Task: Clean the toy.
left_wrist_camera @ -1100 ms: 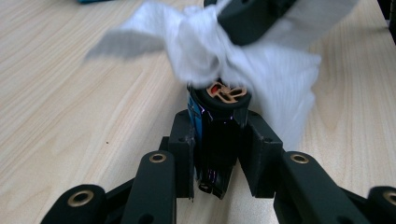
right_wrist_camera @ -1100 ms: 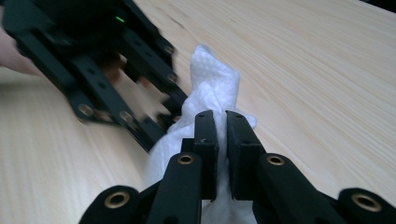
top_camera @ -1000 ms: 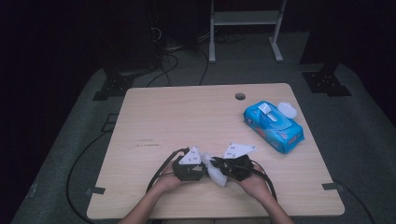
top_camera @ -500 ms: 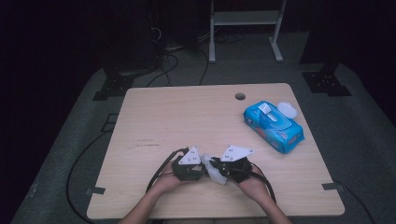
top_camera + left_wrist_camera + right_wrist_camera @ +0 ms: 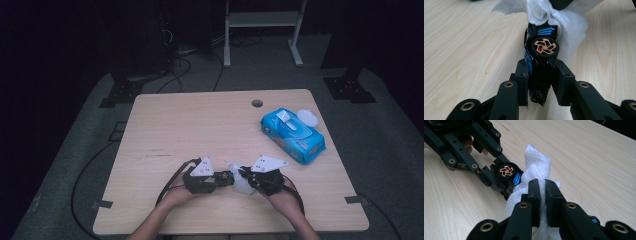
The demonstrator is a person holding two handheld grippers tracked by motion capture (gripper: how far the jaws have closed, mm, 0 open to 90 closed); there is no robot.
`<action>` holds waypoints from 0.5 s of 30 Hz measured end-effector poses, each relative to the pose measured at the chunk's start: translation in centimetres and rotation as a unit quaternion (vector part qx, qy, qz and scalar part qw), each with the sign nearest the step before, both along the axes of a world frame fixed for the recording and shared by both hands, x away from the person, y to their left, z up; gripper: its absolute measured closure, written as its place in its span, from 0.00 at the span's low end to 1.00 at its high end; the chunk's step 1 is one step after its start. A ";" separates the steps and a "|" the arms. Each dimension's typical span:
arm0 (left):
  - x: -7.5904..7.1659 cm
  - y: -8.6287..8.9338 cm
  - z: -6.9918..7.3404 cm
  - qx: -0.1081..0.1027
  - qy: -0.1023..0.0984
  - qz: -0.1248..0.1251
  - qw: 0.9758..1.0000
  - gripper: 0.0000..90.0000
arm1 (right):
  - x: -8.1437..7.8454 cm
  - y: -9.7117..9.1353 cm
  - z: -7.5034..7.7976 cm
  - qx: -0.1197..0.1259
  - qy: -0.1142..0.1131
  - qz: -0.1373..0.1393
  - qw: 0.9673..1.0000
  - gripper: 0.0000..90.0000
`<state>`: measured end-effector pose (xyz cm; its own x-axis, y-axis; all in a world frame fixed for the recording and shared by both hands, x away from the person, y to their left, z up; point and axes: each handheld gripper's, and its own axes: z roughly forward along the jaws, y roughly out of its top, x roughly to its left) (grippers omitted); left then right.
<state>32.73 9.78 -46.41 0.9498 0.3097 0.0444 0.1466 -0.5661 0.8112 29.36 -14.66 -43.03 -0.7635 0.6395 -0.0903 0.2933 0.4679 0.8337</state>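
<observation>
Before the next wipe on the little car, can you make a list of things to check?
1. Left gripper clamped on the toy car: ok, jaws press both its sides.
2. Right gripper pinching the white wipe: ok, jaws shut on it.
3. Wipe touching the car: ok, it drapes over the car's far end.
4. Car's wheel free of the wipe: ok, fully visible.
5. Wipe pack out of the way: ok, it sits apart near the table's right edge.
6. Car already clean: cannot tell.
</observation>
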 end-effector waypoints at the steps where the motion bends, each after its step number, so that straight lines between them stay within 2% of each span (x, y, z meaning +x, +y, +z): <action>1: 0.0 0.0 0.0 -0.001 0.000 0.001 1.000 0.76 | 0.1 -0.1 0.0 0.002 0.004 0.001 1.000 0.92; 3: 0.0 0.0 0.0 -0.002 -0.002 0.002 1.000 0.76 | 0.3 -0.8 0.0 0.007 0.006 -0.006 1.000 0.92; 5: 0.1 0.0 -0.1 -0.002 -0.001 0.002 1.000 0.76 | 0.5 -1.5 0.0 0.003 0.002 -0.024 1.000 0.92; 6: 0.1 0.0 0.0 -0.001 -0.002 0.001 1.000 0.76 | 0.6 -1.7 0.1 0.008 0.009 -0.029 1.000 0.92; 7: 0.2 0.0 0.0 -0.002 -0.001 0.003 1.000 0.76 | 0.6 -1.8 0.1 0.012 0.013 -0.032 0.999 0.92; 8: 0.2 0.1 0.0 -0.002 0.000 0.004 1.000 0.76 | 0.5 -1.6 0.0 0.009 0.008 -0.033 0.999 0.92; 9: 0.2 0.2 0.0 -0.001 0.000 0.005 1.000 0.76 | 0.5 -1.3 0.0 0.009 0.004 -0.033 0.999 0.92; 11: 0.2 0.3 0.0 0.001 0.000 0.006 1.000 0.76 | 0.4 -0.6 -0.2 0.024 0.012 -0.014 1.000 0.92; 15: 0.1 0.5 0.1 0.004 -0.003 0.007 1.000 0.76 | 0.5 -0.5 -0.1 0.009 0.002 -0.009 1.000 0.92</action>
